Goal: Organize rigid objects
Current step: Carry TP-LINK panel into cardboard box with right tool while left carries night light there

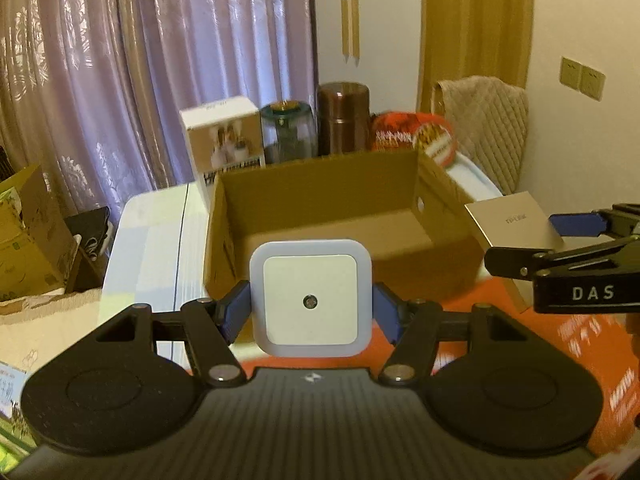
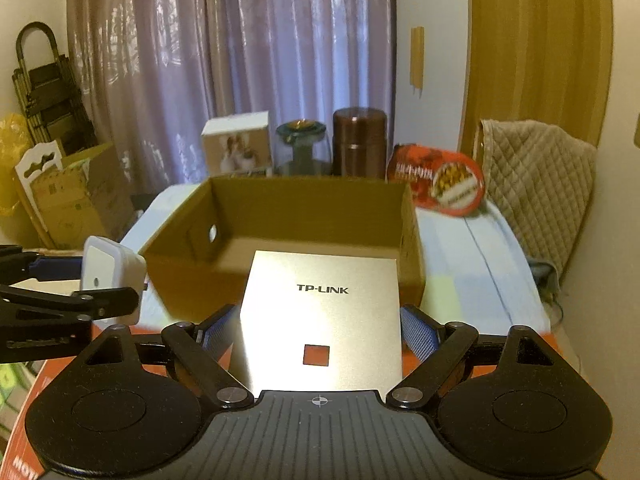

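My left gripper [image 1: 310,306] is shut on a white square night light [image 1: 310,300], its blue pads [image 1: 234,308] pressing both sides; it hangs just in front of an open cardboard box [image 1: 320,200]. The same night light [image 2: 110,266] shows at the left edge of the right wrist view. My right gripper [image 2: 320,320] is shut on a flat gold TP-LINK box [image 2: 324,312], held over the near wall of the cardboard box [image 2: 300,216]. In the left wrist view that gold box [image 1: 512,226] and the right gripper [image 1: 532,238] appear at the right. The cardboard box looks empty inside.
Behind the cardboard box stand a white photo carton [image 1: 222,136], a glass jar [image 1: 286,132], a brown canister [image 1: 344,118] and a red round tin [image 1: 420,136]. A padded chair [image 2: 536,172] is at the right; cartons [image 2: 72,196] stand on the floor at the left. An orange surface [image 1: 560,340] lies below.
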{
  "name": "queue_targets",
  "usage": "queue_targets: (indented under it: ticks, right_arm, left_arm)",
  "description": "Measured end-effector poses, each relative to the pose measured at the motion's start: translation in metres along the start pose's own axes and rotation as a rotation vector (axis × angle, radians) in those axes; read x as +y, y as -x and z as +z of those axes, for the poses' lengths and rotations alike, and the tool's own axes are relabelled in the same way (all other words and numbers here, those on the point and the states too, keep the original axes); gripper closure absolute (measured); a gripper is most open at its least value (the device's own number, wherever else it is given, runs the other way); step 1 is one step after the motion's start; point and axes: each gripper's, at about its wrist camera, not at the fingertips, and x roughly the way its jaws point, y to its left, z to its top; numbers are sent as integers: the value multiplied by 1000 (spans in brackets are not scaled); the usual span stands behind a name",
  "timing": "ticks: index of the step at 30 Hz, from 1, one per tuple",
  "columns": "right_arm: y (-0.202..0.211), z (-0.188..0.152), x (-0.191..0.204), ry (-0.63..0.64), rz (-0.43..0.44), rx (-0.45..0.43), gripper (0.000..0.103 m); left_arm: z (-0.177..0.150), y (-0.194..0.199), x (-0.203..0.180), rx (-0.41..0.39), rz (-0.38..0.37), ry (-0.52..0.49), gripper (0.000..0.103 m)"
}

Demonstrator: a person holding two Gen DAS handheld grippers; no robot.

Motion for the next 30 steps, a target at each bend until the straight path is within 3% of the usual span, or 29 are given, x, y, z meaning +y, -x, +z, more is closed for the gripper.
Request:
queue_targets:
  ticks: [7,11,19,30]
  right_arm:
    - [-53,45,-29,-9,9,-6,19]
    - [-88,53,-38,-8,10,35,19]
    - [-137,46,-44,-9,29,131,19]
    - [-162,34,-42,7,29,166,20]
  left_arm:
    - [44,-51,1,1,40,15,42]
    - [56,-80,2,25,41,44,42]
    - [55,-119,1,65,57,28,42]
    - [37,-148,5,113,55,47,42]
